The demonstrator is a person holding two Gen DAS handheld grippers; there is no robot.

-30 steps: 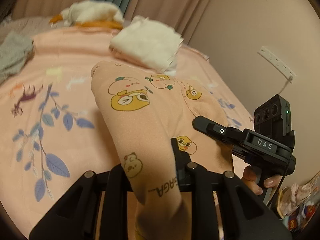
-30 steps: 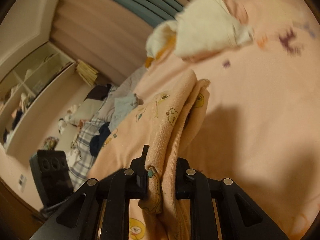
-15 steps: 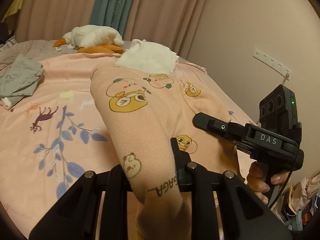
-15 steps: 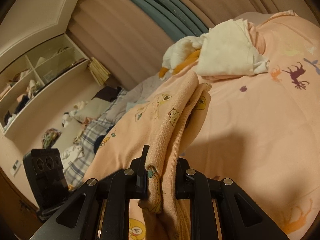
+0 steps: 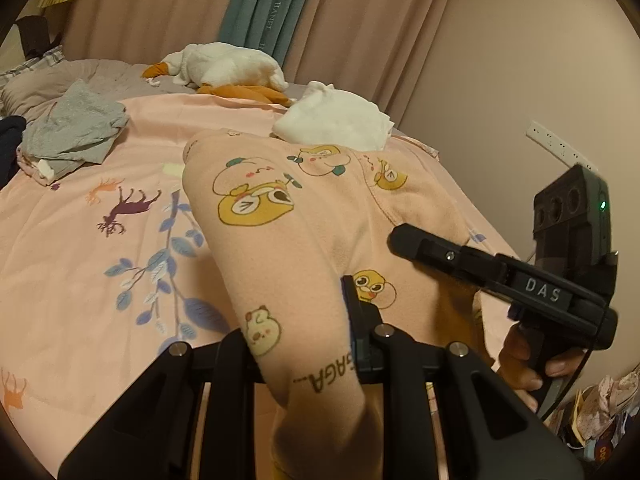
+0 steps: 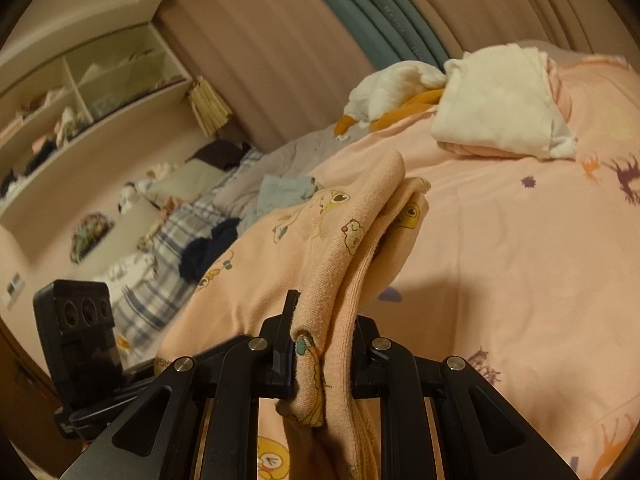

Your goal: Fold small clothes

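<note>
Peach garment (image 5: 304, 216) printed with cartoon animals, most likely a small sweatshirt or pair of trousers, hung doubled between the two grippers above the pink bedspread (image 5: 80, 264), its free end sagging towards the spread. The left gripper (image 5: 320, 344) was clamped on one bunched corner, the cloth draped over its near finger so that only the other one showed. The right gripper (image 6: 322, 354) was pinched shut on the opposite corner, several layers of knit packed between its jaws. In the left view the right gripper appeared from the side, a person's hand (image 5: 528, 364) around its grip.

Beyond the garment lay a folded white cloth (image 5: 336, 120) resting on folded pink fabric, apparently a stack of finished pieces, with a white and orange plush duck (image 5: 224, 68) behind it. A crumpled grey garment (image 5: 72, 128) lay well apart to the left, and curtains (image 5: 256, 12) closed the background.

The step in hand seemed to be carrying the doubled piece to be laid flat. To do it well, both corners would best be held level and evenly apart so the fold line stayed straight. The hanging end would touch the spread first. The held edge would then be lowered over it without slack, clear of the white stack. Uneven tension would likely skew the fold.
</note>
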